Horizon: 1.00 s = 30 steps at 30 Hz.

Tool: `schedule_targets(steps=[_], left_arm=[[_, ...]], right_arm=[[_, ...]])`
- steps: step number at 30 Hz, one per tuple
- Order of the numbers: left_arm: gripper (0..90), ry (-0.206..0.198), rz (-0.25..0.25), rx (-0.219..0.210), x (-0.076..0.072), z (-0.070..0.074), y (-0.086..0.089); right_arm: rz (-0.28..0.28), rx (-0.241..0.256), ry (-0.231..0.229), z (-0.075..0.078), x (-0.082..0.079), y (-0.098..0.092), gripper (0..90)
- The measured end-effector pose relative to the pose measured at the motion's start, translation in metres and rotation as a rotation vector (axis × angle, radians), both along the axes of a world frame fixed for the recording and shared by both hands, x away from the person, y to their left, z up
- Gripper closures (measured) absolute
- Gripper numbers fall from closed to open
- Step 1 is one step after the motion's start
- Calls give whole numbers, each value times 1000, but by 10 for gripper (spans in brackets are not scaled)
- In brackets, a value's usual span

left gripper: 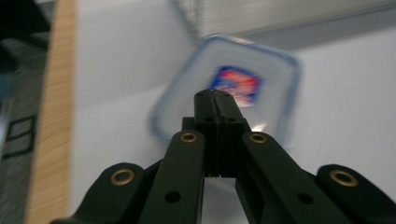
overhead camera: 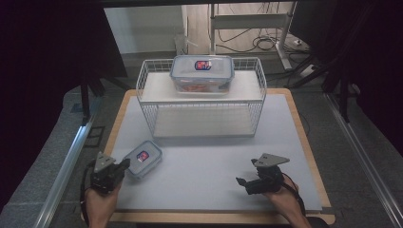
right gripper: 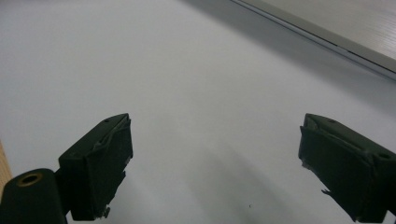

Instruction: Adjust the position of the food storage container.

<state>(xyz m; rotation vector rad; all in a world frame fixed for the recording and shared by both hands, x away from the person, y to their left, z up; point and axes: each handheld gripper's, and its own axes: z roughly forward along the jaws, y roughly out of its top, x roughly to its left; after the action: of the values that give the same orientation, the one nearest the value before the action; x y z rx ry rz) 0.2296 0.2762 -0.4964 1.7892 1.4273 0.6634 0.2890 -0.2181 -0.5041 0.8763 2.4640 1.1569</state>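
Note:
A small clear lidded container [overhead camera: 143, 158] with a red and blue label lies on the white mat at the front left. My left gripper [overhead camera: 124, 165] is at its near-left corner, jaws shut with nothing between them; in the left gripper view the closed gripper [left gripper: 215, 95] reaches over the container [left gripper: 261, 74]. A larger lidded container [overhead camera: 202, 73] sits on the top shelf of the white wire rack [overhead camera: 147, 85]. My right gripper [overhead camera: 243, 183] rests at the front right, open and empty; its fingers [right gripper: 100, 161] stand wide apart over bare mat.
The white mat [overhead camera: 204, 161] covers a wooden table [overhead camera: 304, 142]. The rack's lower shelf [overhead camera: 199, 121] holds nothing. Dark stands and cables lie beyond the table. The mat between the two grippers is bare.

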Motion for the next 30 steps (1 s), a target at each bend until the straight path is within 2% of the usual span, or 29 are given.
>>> schedule_targets(steps=[3,6,9,16,18,21,24,30], left_arm=[[900,28,68,-6,3,-6,19],[900,75,101,-27,8,-14,28],[900,132,113,-50,15,-23,34],[899,208,103,-100,34,-36,29],[900,209,106,-91,37,-35,27],[900,204,107,-130,42,-37,26],[900,203,104,-149,48,-38,24],[900,202,79,-146,71,-38,12]], right_arm=[[-1,4,5,-1,1,0,99],[-1,5,6,-1,1,0,99],[2,3,9,-2,0,1,99],[4,-4,9,-3,1,3,99],[2,-5,9,-3,2,4,99],[0,-2,6,-3,3,4,99],[-1,0,9,-2,5,5,99],[-5,1,14,-3,7,6,99]])
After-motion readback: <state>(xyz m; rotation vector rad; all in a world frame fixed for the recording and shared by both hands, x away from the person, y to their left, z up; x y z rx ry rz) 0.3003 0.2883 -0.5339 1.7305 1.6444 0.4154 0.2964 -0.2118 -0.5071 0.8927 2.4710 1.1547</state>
